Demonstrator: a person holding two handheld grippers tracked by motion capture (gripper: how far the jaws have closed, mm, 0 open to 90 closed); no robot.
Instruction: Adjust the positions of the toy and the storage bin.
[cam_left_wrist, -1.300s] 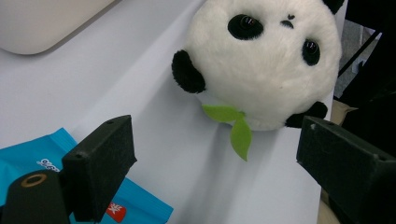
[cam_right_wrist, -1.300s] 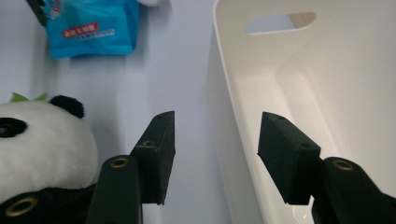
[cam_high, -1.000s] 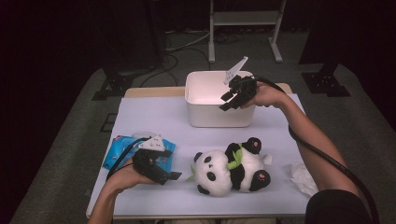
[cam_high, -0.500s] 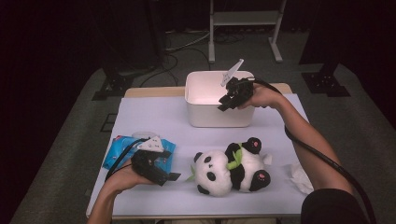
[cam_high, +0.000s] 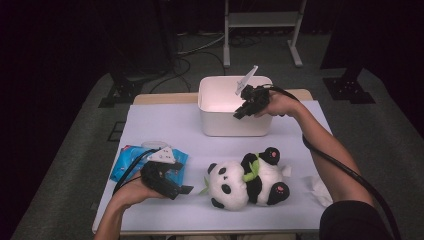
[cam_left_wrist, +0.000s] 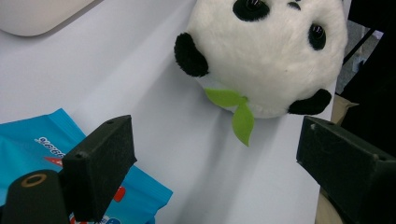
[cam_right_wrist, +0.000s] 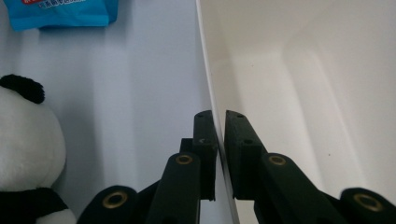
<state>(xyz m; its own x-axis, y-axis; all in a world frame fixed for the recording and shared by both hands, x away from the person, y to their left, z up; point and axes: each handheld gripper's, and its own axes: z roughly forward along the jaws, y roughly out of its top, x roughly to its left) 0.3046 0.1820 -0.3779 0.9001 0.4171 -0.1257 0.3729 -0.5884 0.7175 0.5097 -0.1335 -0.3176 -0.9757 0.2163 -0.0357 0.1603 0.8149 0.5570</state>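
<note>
We take the plush panda (cam_high: 247, 179) as our landmark; it lies on its back on the white table cover (cam_high: 165, 125), near the edge closest to us.

Just to the panda's left, our left gripper (cam_high: 182, 190) rests low over the table in our left hand (cam_high: 131, 190). In the left gripper view its two black jaws stand wide apart with nothing between them, the panda's head (cam_left_wrist: 266, 51) and its green leaf (cam_left_wrist: 236, 109) lying ahead of the gap. A blue packet (cam_high: 150, 162) sits left of the panda, partly under that gripper, and its corner (cam_left_wrist: 42, 149) runs beneath the near jaw. On the panda's right, by the table edge, lies a crumpled white tissue (cam_high: 319, 189).

Beyond the panda, toward the far side of the table, stands the white bin (cam_high: 235, 122), open at the top. Our right gripper (cam_high: 239, 114) reaches it from the panda's far right, carried by our right hand (cam_high: 277, 104), and its jaws have just been closing. In the right gripper view they sit pressed on the bin's front wall (cam_right_wrist: 210, 84), one jaw outside over the table cover and the other inside the bin, the thin rim caught between the pads. A grey three-cornered plate (cam_high: 246, 79) stands up from that gripper above the bin's opening, and its cable (cam_high: 345, 167) trails back along our right arm.
</note>
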